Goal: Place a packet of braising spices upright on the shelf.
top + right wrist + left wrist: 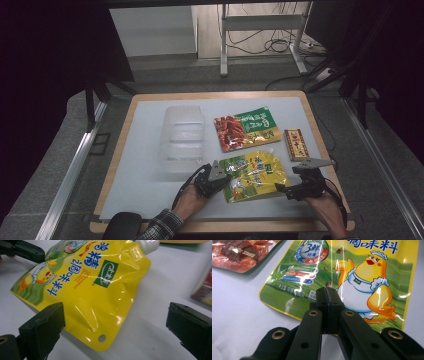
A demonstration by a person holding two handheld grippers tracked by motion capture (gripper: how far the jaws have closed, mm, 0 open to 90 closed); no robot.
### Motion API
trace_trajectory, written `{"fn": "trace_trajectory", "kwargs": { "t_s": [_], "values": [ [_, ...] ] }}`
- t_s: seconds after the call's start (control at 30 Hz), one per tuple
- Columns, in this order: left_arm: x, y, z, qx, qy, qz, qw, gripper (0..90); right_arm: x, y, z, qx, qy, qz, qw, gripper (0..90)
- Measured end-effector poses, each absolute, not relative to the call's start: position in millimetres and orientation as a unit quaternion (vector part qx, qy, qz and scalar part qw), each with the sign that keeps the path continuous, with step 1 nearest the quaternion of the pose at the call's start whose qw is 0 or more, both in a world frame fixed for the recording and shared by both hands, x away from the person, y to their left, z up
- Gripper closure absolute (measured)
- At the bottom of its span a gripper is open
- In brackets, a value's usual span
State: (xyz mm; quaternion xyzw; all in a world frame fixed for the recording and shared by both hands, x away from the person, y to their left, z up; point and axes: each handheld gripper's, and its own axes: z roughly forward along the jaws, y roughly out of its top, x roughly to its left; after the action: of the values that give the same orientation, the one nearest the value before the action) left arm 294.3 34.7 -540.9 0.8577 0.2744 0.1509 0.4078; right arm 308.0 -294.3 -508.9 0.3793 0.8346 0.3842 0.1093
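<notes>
Yellow spout pouch point(254, 176): flat, unlifted. Left gripper point(328, 298) closed empty at its edge; right gripper point(113, 322) wide open beside it.

Both forearms come in over the desk's near edge. The left hand point(189, 199), at the end of a plaid sleeve point(161, 225), holds the left claw point(226, 181) near the middle of that edge; in the left gripper view its jaws are pressed flat together. The right hand point(326, 205) holds the right claw point(281, 189) toward the near right corner, pointing left, and its jaws stand wide apart.
</notes>
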Motion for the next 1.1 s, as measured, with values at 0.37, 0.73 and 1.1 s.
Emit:
{"fn": "trace_trajectory", "kwargs": {
  "t_s": [0.37, 0.73, 1.1],
  "values": [
    [296.5, 36.5, -540.1, 0.856, 0.288, 0.134, 0.407, 90.0, 322.4, -279.7, -521.4, 0.383, 0.835, 0.392, 0.047, 3.2],
    [296.4, 36.7, -540.4, 0.856, 0.287, 0.135, 0.409, 90.0, 334.8, -261.8, -526.3, 0.367, 0.832, 0.415, -0.004, 5.3],
    [293.9, 36.2, -540.7, 0.855, 0.281, 0.149, 0.409, 90.0, 341.3, -255.0, -519.6, 0.404, 0.808, 0.424, -0.062, 5.5]
  ]
}}
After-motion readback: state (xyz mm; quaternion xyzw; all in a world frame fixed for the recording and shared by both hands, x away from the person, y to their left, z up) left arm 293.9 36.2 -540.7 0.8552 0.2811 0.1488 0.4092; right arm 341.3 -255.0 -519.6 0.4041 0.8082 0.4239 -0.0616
